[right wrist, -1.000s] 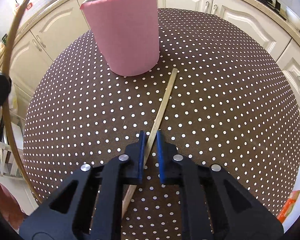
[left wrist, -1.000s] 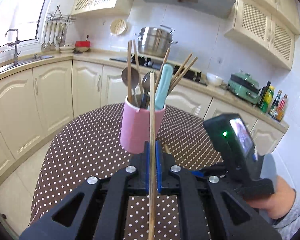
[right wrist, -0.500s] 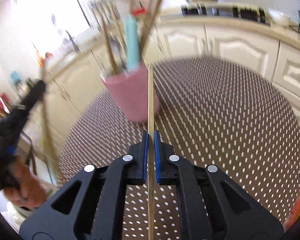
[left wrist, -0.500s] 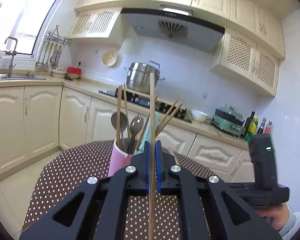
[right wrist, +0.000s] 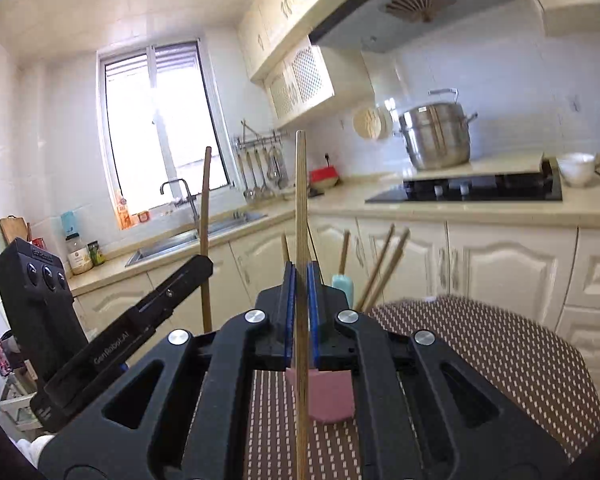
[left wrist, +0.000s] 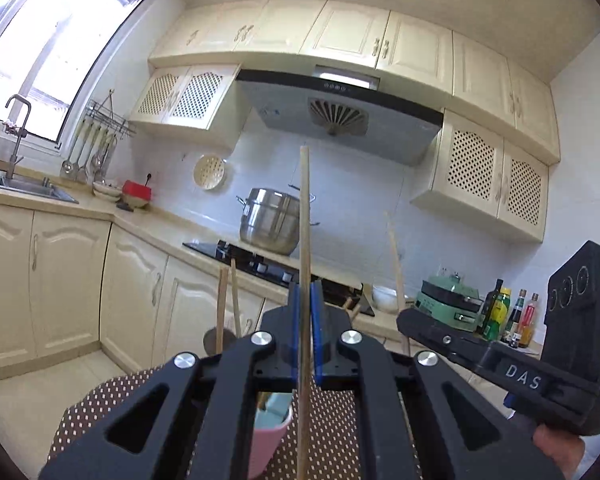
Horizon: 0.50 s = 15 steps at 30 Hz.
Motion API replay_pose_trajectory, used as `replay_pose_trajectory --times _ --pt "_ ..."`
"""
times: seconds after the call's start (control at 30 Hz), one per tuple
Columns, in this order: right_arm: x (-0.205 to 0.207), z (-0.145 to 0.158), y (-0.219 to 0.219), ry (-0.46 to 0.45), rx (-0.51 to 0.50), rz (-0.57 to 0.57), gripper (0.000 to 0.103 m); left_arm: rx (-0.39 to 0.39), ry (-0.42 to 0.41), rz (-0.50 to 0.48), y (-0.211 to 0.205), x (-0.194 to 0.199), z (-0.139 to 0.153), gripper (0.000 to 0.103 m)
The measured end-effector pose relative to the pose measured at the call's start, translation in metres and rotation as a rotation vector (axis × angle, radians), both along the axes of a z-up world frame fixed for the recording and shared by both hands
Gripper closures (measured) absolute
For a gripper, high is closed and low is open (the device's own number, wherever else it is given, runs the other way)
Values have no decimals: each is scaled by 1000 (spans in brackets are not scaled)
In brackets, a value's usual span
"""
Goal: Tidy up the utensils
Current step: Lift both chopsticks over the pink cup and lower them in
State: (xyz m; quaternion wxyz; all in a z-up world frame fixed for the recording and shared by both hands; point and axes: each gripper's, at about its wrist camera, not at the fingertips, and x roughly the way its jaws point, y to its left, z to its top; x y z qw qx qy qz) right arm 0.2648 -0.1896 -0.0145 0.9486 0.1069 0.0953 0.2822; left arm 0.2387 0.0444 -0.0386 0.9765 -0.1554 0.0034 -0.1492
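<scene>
A slender pale wooden chopstick (left wrist: 305, 220) is held upright, pinched by the left gripper (left wrist: 305, 312); another wooden chopstick (right wrist: 300, 200) is likewise clamped in the right gripper (right wrist: 300, 300), above the pink cylindrical holder (right wrist: 332, 396).

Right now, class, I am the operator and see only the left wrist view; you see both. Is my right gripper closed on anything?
Observer: Yes. The right gripper is shut on a wooden chopstick, held upright.
Operator: Where is the holder relative to it?
Observer: The pink holder shows just below its fingers, on the dotted table.
Operator: How does my left one look from there?
Observer: The left gripper holds a second chopstick almost vertical, in front of the sink.
</scene>
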Motion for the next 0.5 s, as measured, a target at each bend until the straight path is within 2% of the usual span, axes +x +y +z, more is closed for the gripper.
replay_pose_trajectory --times 0.27,0.5 --pt "39 14 19 -125 64 -20 97 -19 -49 26 1 45 7 97" --pt "60 11 26 -170 106 -39 97 -34 -62 77 6 75 0 97"
